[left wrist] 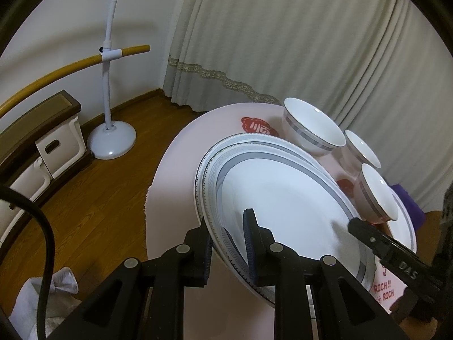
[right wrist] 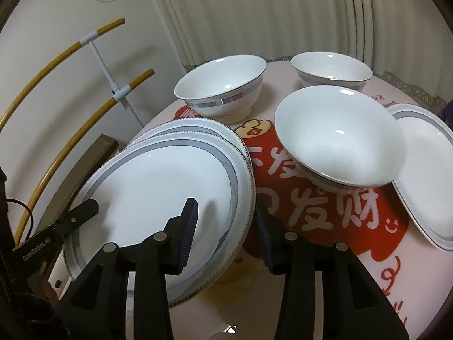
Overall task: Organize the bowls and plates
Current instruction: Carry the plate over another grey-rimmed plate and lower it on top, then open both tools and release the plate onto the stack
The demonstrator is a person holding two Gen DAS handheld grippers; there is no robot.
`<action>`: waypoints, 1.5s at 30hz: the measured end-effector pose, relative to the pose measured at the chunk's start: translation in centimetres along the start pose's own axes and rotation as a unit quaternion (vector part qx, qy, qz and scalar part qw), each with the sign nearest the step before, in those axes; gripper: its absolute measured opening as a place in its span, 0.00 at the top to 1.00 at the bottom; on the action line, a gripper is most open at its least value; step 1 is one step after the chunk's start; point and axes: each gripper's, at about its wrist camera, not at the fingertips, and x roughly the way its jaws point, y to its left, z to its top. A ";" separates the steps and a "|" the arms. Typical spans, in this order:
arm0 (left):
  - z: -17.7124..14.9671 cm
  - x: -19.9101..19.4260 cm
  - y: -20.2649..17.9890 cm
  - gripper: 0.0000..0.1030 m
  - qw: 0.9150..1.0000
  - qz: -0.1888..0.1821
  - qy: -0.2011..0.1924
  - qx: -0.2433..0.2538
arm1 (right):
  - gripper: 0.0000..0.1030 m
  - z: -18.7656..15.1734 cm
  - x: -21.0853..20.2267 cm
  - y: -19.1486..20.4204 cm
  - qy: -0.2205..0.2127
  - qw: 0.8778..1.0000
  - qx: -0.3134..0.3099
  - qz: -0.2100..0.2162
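Two white plates with grey rims lie stacked on the pink round table (left wrist: 175, 175). In the left wrist view my left gripper (left wrist: 229, 243) straddles the near-left rim of the top plate (left wrist: 283, 198), one finger under and one over it. In the right wrist view my right gripper (right wrist: 226, 221) straddles the right rim of the same plate (right wrist: 158, 181). Whether either clamps the rim is unclear. Three white bowls stand beyond: a near one (right wrist: 339, 136), a left one (right wrist: 220, 87) and a far one (right wrist: 331, 68). A third plate (right wrist: 424, 170) lies at the right.
A red printed mat (right wrist: 325, 209) covers the table's middle. Curtains (left wrist: 283, 42) hang behind. A white stand with yellow bars (left wrist: 109, 85) and drawers (left wrist: 51, 147) are on the wooden floor at left. The table edge is close in front.
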 end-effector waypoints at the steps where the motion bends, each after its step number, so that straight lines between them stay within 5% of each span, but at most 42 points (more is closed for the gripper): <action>1: 0.0 -0.1 0.0 0.83 1.000 0.000 0.000 0.000 | 0.59 -0.1 -0.2 0.0 -0.002 1.000 0.000 0.001; 45: -1.3 -1.3 -1.6 0.80 0.999 0.040 -0.005 0.013 | 0.64 -1.5 2.2 -2.2 0.015 0.995 0.044 0.086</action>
